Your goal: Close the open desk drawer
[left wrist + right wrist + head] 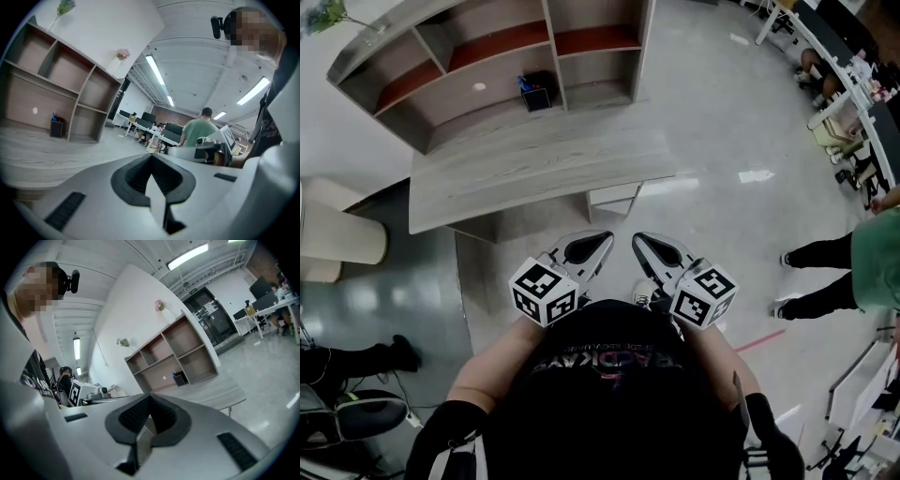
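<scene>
The grey wood desk point(525, 178) stands ahead of me in the head view, with an open shelf unit point(487, 56) on its back. A pale drawer box point(614, 198) juts out from under the desk's near edge, right of middle. My left gripper point(607, 238) and right gripper point(637, 238) are held side by side in front of my chest, short of the desk and apart from the drawer. Both are shut with nothing between the jaws. The left gripper point(151, 155) looks along the desktop point(42, 150). The right gripper point(149, 397) points toward the desk point(220, 392) and shelf unit point(173, 357).
A small black box point(536, 92) sits in a shelf compartment. A person in a green shirt point(877, 258) stands at the right on the glossy floor. A beige round seat point(337, 239) and a black office chair point(356, 412) are at the left. Office desks point(848, 66) line the far right.
</scene>
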`<state>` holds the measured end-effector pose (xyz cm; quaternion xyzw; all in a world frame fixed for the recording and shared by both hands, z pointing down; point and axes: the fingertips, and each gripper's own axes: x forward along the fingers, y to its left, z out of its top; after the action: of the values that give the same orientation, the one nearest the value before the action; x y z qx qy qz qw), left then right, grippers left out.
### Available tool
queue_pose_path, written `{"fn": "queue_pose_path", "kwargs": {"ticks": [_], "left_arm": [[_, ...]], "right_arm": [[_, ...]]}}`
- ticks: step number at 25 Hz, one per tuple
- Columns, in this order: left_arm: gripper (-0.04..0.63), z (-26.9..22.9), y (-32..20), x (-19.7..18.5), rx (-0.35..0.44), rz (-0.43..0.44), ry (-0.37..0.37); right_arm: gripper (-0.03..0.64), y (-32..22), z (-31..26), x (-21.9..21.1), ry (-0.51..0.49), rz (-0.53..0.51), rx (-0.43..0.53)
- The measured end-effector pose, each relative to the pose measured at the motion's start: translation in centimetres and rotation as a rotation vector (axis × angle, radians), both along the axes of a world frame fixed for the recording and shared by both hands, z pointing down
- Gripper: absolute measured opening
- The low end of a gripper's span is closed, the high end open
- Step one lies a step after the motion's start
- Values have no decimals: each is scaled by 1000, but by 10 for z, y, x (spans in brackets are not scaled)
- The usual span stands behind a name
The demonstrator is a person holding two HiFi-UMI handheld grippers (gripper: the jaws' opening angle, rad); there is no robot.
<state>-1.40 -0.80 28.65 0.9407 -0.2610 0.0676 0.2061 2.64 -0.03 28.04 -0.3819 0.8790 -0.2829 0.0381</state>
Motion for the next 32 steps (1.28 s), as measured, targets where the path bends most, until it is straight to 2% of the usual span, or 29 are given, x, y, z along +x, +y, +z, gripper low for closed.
{"fn": "queue_pose_path", "kwargs": {"ticks": [8, 15, 32], "left_arm": [[11, 9, 7, 0, -19, 20, -20], [11, 11, 10, -4, -34, 14, -28], [11, 11, 15, -3, -32, 16, -20]], "right_arm": [[17, 5, 13, -7, -12, -19, -50], [17, 9, 16, -17, -11, -48, -59], [17, 15, 19, -15, -7, -39, -70]]}}
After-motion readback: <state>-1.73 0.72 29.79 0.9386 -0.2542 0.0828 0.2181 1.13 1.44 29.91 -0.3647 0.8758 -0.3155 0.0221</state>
